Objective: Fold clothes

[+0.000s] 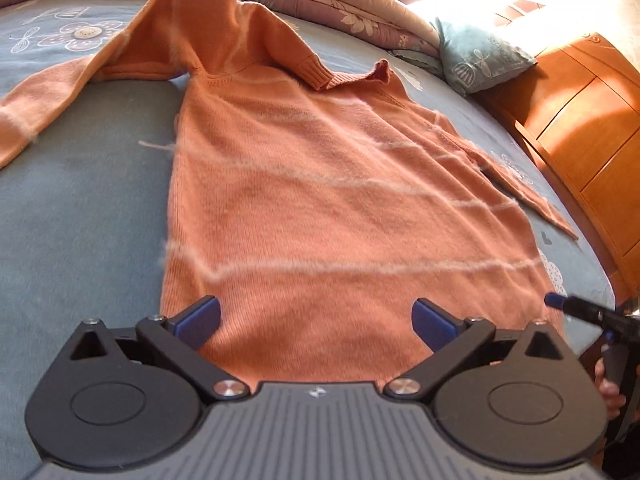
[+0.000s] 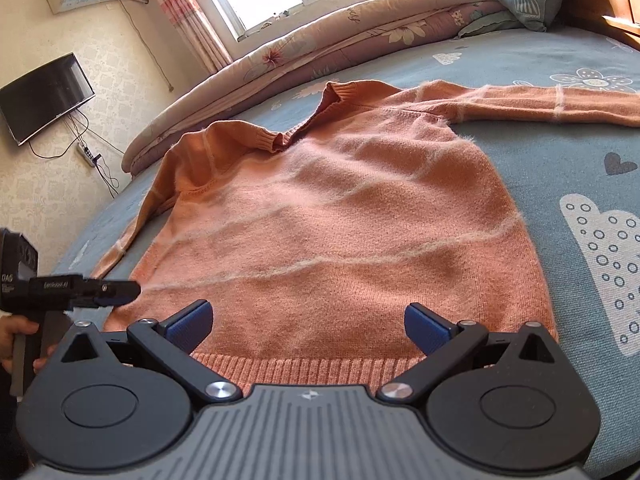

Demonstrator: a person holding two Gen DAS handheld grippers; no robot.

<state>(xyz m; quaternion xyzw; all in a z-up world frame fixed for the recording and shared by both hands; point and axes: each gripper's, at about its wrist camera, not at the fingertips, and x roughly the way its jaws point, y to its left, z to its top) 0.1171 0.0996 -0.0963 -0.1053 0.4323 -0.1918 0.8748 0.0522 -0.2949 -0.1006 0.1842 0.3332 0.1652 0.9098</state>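
Both your grippers, left gripper (image 1: 316,322) and right gripper (image 2: 308,322), gape wide and empty; the orange sweater (image 1: 320,184) runs lengthwise toward twelve o'clock, hem (image 2: 304,370) nearest you.

An orange knitted sweater with thin pale fuzzy stripes (image 1: 320,184) is laid flat on a blue-grey bedsheet printed with white flowers (image 1: 80,200), its hem toward the near edge of the bed. One sleeve is stretched toward the left edge, the other toward the right edge; the ribbed collar is folded over. The left gripper (image 1: 316,320) is held over the hem, its blue-padded fingers (image 1: 200,316) spread wide apart. The right gripper (image 1: 554,300) is seen at the sweater's right hem corner. A teal pillow (image 1: 476,56) lies at the far right corner, beside an orange wooden cabinet (image 1: 580,120).
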